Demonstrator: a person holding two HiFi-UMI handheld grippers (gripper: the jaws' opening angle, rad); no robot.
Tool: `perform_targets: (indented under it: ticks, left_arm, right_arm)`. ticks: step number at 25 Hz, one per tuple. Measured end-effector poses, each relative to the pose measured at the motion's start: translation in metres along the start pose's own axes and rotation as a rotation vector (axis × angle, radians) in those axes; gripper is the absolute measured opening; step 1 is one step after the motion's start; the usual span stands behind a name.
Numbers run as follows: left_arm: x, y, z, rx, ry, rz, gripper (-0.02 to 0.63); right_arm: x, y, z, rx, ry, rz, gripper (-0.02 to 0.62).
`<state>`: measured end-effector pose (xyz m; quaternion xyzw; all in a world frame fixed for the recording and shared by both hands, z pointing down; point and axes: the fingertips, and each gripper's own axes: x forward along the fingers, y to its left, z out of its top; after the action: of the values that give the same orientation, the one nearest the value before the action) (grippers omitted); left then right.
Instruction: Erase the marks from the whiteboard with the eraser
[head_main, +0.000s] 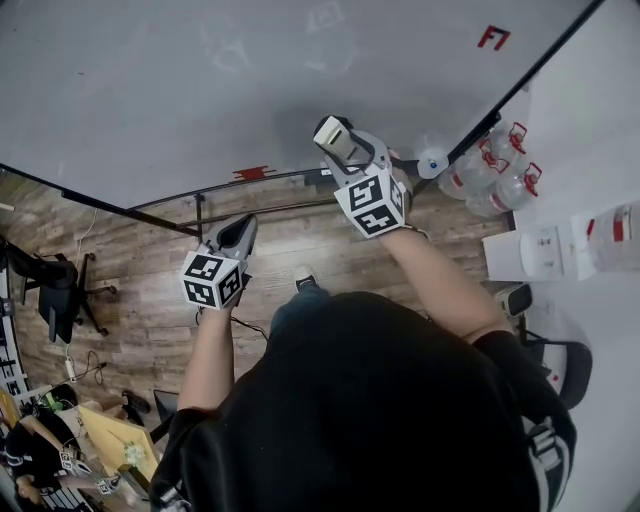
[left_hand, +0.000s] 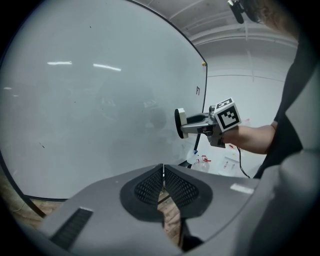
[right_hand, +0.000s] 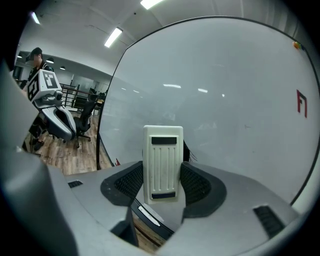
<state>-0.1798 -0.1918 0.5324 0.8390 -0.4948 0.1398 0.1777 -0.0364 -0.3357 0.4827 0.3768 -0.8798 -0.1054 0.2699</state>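
Your whiteboard (head_main: 200, 90) is a broad, glossy grey-white sheet in a thin dark frame, and its shine mirrors the ceiling strip lights. The eraser (right_hand: 162, 165) is a cream plastic block, oblong with rounded corners. Its back is ribbed lengthwise, with a dark slot at each end. In your left gripper view a dark pad shows on its other face, turned toward the board.

Your right tongs (right_hand: 162, 176) are clamped on the eraser's two long sides, with their dark, mesh-textured pads pressed against it. They hold it near the board's lower edge. Your left tongs (left_hand: 163, 176) are closed, the pads meeting along a thin seam with nothing between them. You hold them off the board, above the wooden plank floor (head_main: 130, 300).

The faint marks (head_main: 230, 52) show only as pale ghost outlines high on the board, too weak to read. A small red mark (head_main: 493, 37) sits near the frame's edge. No view shows whether the eraser's pad touches the surface. Clear, red-topped water bottles (head_main: 490, 175) stand beyond the board's corner.
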Motion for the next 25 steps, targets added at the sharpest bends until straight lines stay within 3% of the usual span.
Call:
perform_targets:
  ticks: [25]
  left_arm:
    - [-0.009, -0.065, 0.009, 0.042, -0.029, -0.023, 0.02]
  right_arm:
    - [-0.097, -0.069, -0.065, 0.14, 0.009, -0.116, 0.229]
